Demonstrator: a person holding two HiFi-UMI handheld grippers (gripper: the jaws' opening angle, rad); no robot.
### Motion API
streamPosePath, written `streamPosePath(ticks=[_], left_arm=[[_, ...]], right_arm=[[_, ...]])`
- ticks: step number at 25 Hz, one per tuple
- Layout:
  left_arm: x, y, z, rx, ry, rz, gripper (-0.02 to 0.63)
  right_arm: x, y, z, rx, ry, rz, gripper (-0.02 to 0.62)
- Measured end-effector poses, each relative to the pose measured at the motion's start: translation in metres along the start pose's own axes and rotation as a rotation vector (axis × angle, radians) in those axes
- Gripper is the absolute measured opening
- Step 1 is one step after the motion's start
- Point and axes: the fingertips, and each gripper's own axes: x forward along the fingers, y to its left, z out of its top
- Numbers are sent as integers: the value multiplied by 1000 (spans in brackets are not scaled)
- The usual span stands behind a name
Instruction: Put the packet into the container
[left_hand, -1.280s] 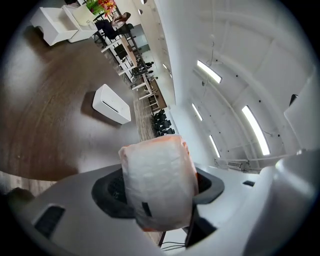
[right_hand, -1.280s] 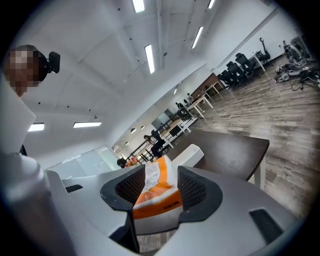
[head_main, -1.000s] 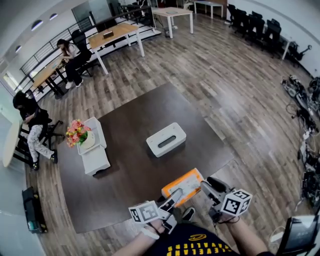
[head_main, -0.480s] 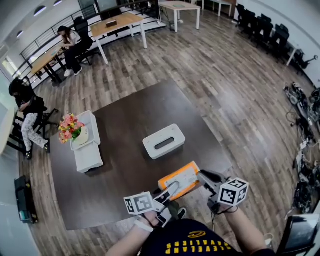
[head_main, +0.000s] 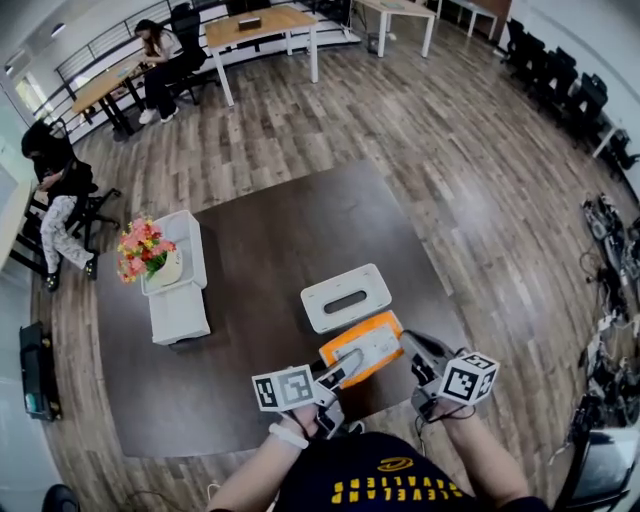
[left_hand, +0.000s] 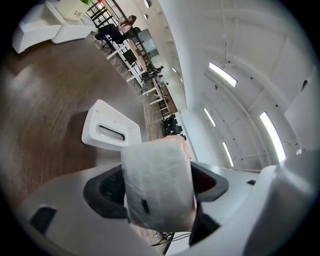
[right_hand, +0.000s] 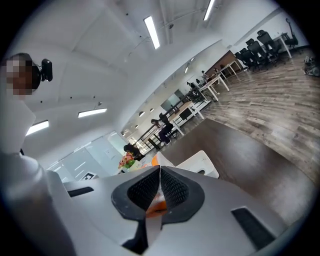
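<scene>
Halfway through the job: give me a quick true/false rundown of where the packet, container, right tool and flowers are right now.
1. The packet lies inside the container. False: it is outside, held over the table at the container's near side.
2. The right tool is shut on the packet's edge. True; its jaws have just closed there.
3. The container has a slot in its top. True.
4. In the head view, the flowers stand to the right of the container. False: they stand well to its left.
</scene>
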Motion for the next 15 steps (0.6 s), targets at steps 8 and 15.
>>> streamPosePath(ticks=[8,15], left_arm=[[14,27,42,-64,-28,38,359],[20,58,56,-104,-54,164,357]], right_arm=[[47,-11,31,75,-25,68,12],[78,-30,45,142,12,114,11]])
